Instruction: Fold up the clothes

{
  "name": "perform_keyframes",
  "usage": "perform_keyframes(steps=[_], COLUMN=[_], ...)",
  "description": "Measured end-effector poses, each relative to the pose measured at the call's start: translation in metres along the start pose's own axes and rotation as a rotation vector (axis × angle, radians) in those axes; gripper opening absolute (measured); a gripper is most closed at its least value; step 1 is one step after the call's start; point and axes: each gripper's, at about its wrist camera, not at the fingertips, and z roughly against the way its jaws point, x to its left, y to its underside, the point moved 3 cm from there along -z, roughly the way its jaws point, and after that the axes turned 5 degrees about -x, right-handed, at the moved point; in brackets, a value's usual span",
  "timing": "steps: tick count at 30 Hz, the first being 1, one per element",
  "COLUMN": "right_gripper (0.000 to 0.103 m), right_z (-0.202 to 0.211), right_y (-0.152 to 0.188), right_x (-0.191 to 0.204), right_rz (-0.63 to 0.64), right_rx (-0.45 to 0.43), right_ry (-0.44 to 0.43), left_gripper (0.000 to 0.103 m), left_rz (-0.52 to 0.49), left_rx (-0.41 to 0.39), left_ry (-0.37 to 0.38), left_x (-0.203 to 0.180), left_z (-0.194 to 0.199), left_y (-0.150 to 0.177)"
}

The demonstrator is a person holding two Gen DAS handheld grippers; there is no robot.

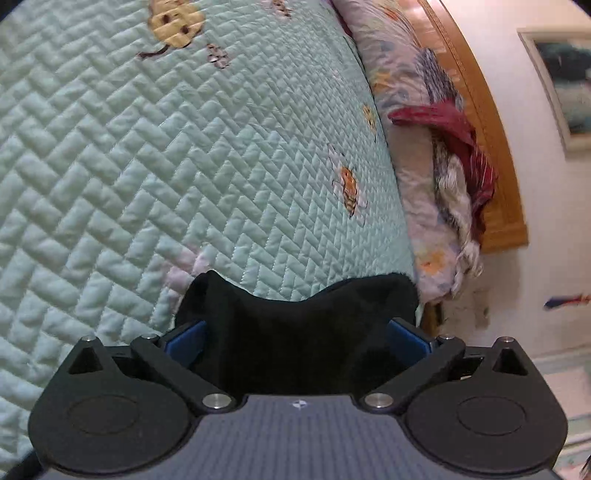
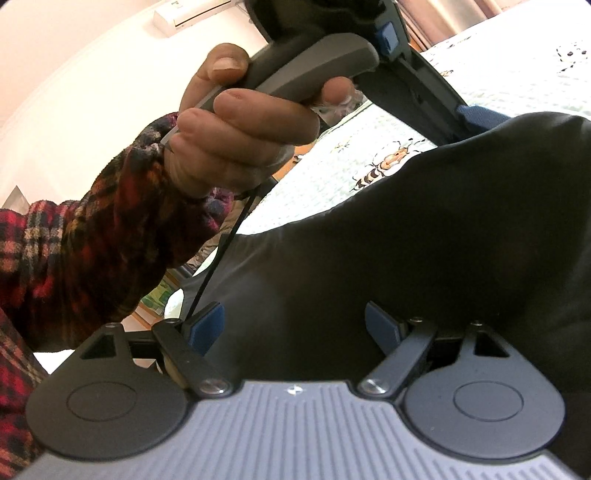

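A black garment (image 1: 295, 350) fills the space between my left gripper's (image 1: 304, 291) blue pads (image 1: 184, 341) and drapes over both fingers, hiding their tips. The jaws stand wide apart above the mint quilted bedspread (image 1: 184, 147). In the right wrist view the same garment (image 2: 443, 221) stretches from the left gripper (image 2: 432, 74), held by a hand (image 2: 240, 129) in a plaid sleeve (image 2: 92, 240), down into my right gripper (image 2: 295, 280). Its blue pads (image 2: 207, 326) sit against bunched cloth on both sides; its fingertips are covered.
Along the bed's far edge, a floral pillow (image 1: 406, 92) and a red cloth (image 1: 461, 140) lie against the wooden headboard (image 1: 491, 147). A framed picture (image 1: 565, 81) hangs on the wall. An air conditioner (image 2: 195, 11) is high on the wall. A black cable (image 2: 221, 251) dangles from the hand.
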Motion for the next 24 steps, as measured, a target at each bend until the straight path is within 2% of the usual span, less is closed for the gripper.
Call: perform_keyframes(steps=[1, 5, 9, 11, 14, 19, 24], right_gripper=[0.084, 0.084, 0.084, 0.084, 0.084, 0.084, 0.084], right_z=[0.000, 0.004, 0.006, 0.005, 0.004, 0.000, 0.002], right_y=[0.001, 0.001, -0.001, -0.001, -0.002, 0.002, 0.001], right_x=[0.000, -0.003, -0.005, -0.006, -0.006, -0.009, -0.011], right_rz=[0.000, -0.003, -0.002, -0.003, -0.002, -0.004, -0.009], right_rx=[0.000, -0.001, 0.001, 0.001, 0.001, 0.002, -0.001], right_ry=[0.000, -0.002, -0.001, 0.000, 0.000, -0.001, -0.004], left_gripper=[0.102, 0.102, 0.102, 0.102, 0.102, 0.102, 0.102], left_rz=[-0.013, 0.010, -0.021, -0.029, -0.071, 0.003, 0.037], left_rx=[0.021, 0.098, 0.145, 0.194, 0.186, 0.180, 0.080], left_ry=[-0.034, -0.071, -0.011, -0.014, -0.028, -0.020, 0.087], left_x=[-0.001, 0.010, 0.000, -0.004, -0.012, -0.001, -0.008], left_z=[-0.004, -0.004, -0.001, -0.006, -0.004, -0.026, -0.033], left_y=[0.000, 0.007, 0.017, 0.023, 0.023, 0.008, -0.008])
